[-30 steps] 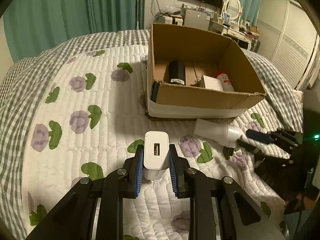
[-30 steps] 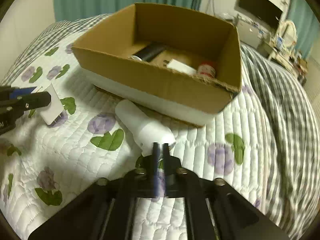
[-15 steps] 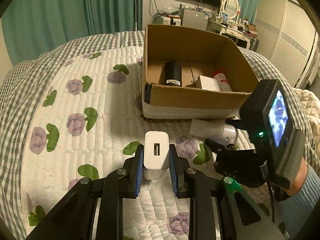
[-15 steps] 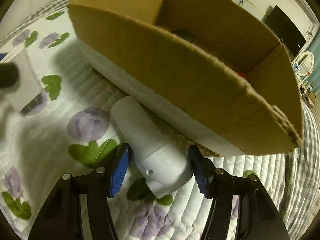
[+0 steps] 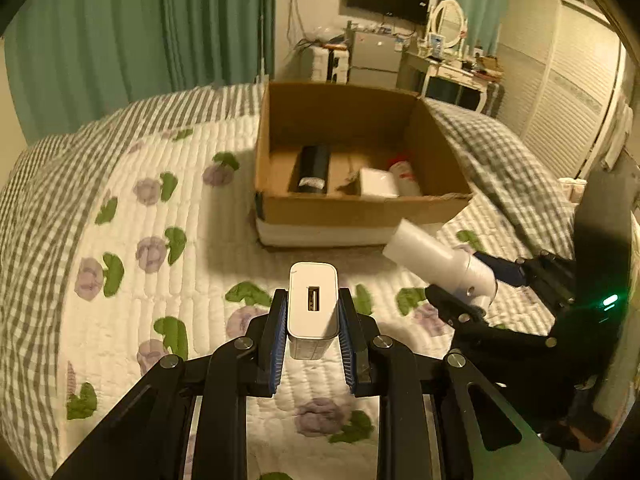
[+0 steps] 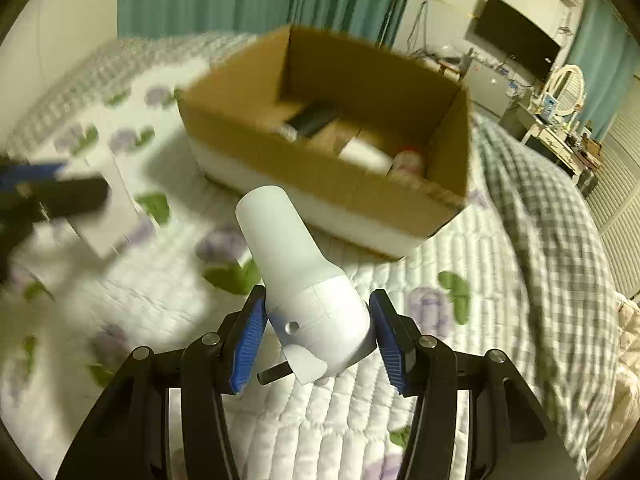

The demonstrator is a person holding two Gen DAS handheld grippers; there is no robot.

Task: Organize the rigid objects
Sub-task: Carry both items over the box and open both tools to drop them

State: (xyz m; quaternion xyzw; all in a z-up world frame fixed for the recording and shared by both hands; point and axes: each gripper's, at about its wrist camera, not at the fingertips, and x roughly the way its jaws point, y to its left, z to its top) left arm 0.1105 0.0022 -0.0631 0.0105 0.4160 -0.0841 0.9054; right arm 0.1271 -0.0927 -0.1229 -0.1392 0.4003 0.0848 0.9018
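The left gripper [image 5: 313,334] pinches a small white USB charger block [image 5: 312,306] between its blue pads, clear of the white flower-print quilt [image 5: 120,280]. Beyond stands the open brown cardboard box [image 5: 360,204], already holding 3 items: a black cylinder [image 5: 314,168], a white box [image 5: 378,183], a red-and-white bottle [image 5: 404,172]. The right gripper [image 6: 318,340] is closing around a white plastic nozzle-shaped device [image 6: 304,280], lifted off the quilt. Both pieces appear left to drop in

Black hand-held gripper [image 5: 313,322] with blue pads, silver screws.
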